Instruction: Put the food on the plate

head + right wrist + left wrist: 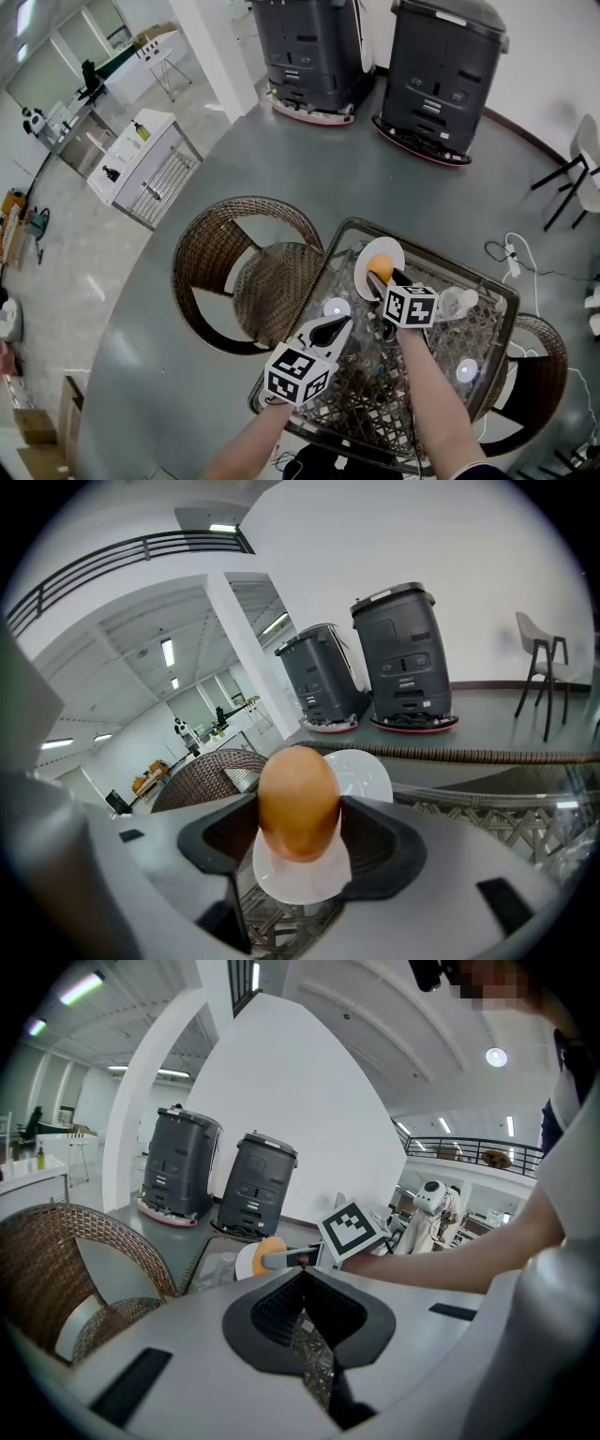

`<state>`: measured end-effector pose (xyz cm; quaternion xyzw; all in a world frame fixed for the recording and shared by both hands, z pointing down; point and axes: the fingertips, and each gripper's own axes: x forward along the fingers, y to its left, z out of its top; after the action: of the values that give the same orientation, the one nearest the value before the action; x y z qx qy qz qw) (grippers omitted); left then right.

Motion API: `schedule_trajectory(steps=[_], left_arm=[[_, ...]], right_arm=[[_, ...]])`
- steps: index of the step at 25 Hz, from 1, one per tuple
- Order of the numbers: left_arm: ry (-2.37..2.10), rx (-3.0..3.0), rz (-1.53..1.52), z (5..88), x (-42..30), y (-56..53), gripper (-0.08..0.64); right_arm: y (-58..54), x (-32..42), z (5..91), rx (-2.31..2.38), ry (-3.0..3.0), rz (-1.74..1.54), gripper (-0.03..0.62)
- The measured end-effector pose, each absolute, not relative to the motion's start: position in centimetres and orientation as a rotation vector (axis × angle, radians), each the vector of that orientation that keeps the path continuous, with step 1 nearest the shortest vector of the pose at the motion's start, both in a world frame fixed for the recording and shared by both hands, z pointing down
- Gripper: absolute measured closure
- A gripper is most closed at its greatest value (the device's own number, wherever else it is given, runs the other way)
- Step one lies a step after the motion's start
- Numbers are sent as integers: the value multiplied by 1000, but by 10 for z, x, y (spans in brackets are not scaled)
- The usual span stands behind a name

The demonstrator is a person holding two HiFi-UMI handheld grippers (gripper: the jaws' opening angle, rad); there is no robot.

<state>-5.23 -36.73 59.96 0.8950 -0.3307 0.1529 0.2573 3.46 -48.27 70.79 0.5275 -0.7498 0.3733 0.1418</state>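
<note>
Grey floor fills most of the head view. Two dark wheeled machines stand at its far side, their tops cut off by the frame. Nearer is a brown wicker chair, and just to its right a wicker table with a clear top, partly covered by the person's forearms.

A white plate lies at the table's far left corner. The right gripper reaches over the plate's near edge, and its jaws are clamped on an egg-shaped orange-brown piece of food, one jaw on each side. The food is above the plate; whether its underside touches the plate cannot be told, since the jaws and the food hide that spot.

The left gripper hangs over the table, nearer the person than the plate. Its jaws are drawn together and hold nothing, with only a sliver of wicker showing between them.

Two small white round objects and a clear item sit on the table, too small to identify.
</note>
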Motion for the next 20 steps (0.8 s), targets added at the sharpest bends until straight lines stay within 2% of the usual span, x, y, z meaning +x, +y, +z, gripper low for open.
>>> schedule_trajectory(steps=[20], left_arm=[[-883,2418,425,600,-54,-357,552]], right_arm=[[-469,40,695,1573,-2125,995,308]])
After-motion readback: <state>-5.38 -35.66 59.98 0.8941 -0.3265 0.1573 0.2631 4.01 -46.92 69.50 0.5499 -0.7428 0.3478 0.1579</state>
